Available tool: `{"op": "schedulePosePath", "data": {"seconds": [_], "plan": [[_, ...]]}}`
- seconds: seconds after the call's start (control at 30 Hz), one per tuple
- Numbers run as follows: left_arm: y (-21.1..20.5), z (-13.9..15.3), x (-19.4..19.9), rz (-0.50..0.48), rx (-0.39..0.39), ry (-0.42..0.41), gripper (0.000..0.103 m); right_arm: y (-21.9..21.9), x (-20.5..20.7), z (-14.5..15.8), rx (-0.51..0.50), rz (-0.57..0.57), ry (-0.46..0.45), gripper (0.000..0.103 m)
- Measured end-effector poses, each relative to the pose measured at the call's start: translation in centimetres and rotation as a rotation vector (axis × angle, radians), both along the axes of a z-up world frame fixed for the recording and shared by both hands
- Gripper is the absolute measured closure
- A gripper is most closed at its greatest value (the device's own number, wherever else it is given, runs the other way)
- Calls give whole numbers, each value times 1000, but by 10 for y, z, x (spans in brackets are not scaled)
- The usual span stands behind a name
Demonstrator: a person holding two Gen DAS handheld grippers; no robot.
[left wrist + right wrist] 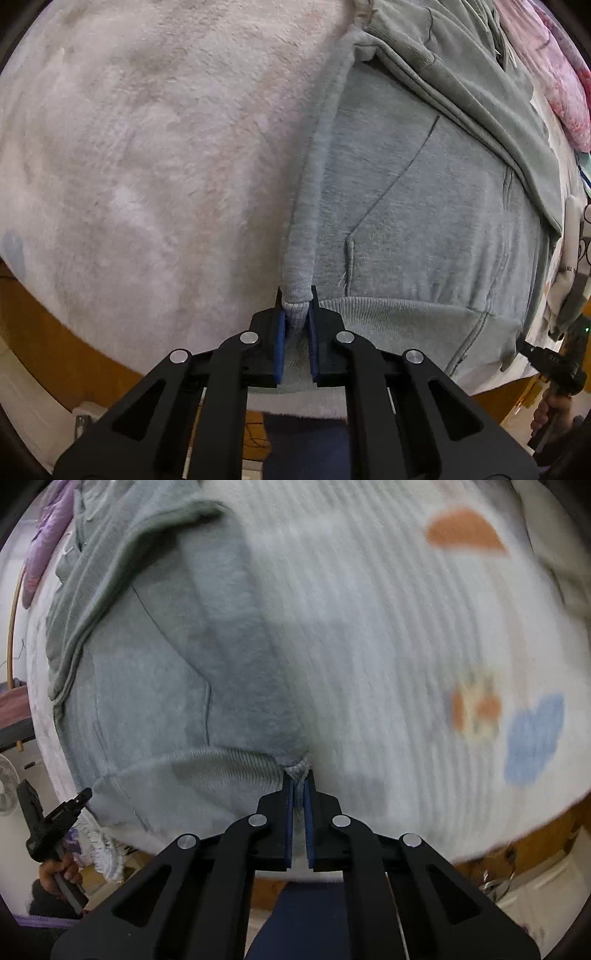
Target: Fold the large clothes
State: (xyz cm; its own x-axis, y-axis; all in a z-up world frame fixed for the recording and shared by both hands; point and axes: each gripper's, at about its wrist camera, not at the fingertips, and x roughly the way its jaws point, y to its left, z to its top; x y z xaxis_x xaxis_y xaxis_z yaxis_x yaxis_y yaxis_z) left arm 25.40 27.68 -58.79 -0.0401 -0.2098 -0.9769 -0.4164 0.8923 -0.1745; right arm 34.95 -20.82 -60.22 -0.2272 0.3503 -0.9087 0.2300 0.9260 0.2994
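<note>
Fingers (284,328) of the left gripper (296,314) pinch one near hem corner of the grey hoodie (424,206), and the right gripper (298,788) is clamped on the other. It lies flat on the fleece-covered bed (147,147), hem nearest. To fold cleanly, I'd lift both corners together, keep the hem taut and level, and carry it toward the far shoulders.
</note>
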Motion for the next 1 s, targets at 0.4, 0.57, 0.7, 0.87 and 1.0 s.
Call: {"op": "schedulePosePath", "data": {"seconds": [0.4,0.57,0.7,0.87,1.0], "plan": [[26,-21,41,0,-57,64,85,21,25,-17,-97,55,28,91],[51,11,49,48,-92,19,36,10,58,29,-147,22,-50,43],[78,54,81,118,-52,-69,36,21,124,72,-127,44,-217,43],[71,77,198,122,-40,-261,36,71,247,102,-43,96,-446,43],[42,65,321,70,-117,-343,36,121,342,95,13,122,-536,43]]}}
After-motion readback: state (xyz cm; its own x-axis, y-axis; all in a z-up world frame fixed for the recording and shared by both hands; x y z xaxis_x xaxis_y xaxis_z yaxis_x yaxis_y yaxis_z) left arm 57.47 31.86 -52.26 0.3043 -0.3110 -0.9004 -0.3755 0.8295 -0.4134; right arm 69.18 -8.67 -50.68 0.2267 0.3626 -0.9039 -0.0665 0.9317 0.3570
